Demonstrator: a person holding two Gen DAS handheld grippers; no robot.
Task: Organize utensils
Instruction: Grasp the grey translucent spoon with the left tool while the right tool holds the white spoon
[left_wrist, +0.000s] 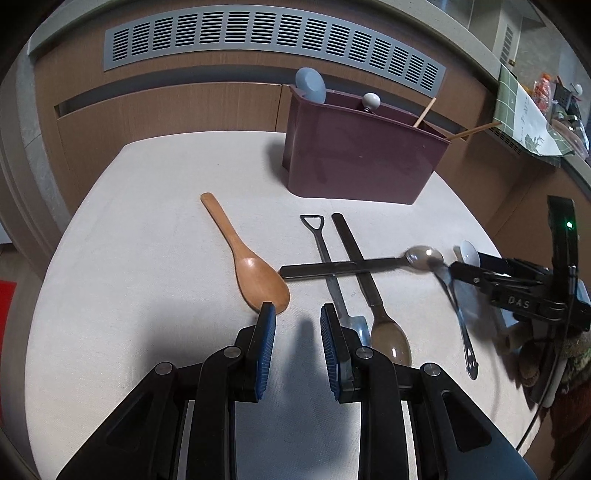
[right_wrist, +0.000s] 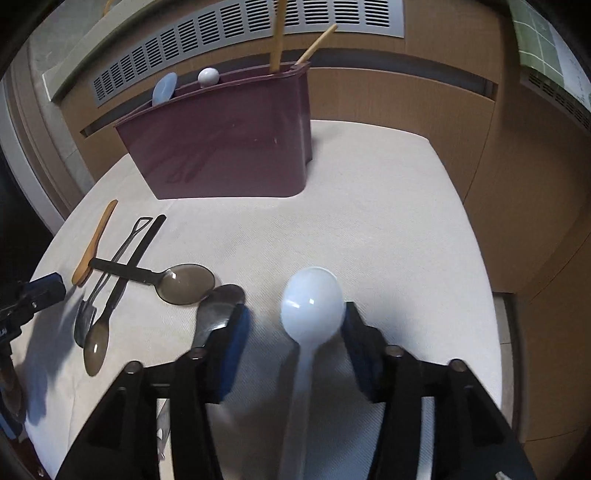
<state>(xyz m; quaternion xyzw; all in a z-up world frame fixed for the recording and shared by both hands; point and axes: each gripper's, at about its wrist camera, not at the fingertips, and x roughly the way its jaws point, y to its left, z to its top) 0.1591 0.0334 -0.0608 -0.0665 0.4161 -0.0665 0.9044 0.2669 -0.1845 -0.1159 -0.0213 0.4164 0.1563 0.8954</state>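
The task looks barely begun: the maroon caddy (right_wrist: 229, 147) already holds a few utensils, while the wooden spoon (left_wrist: 255, 273), several dark and metal spoons, and the white spoon (right_wrist: 312, 306), lying between the right gripper's (right_wrist: 295, 321) open jaws, remain on the counter (left_wrist: 147, 221), and the left gripper (left_wrist: 297, 321) hovers open and empty.

Glossy plastic white spoon (right_wrist: 312, 301) on matt woven tablecloth (right_wrist: 388, 229)

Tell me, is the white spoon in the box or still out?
Out. The white spoon lies flat on the table, between the open right gripper, away from the maroon box.
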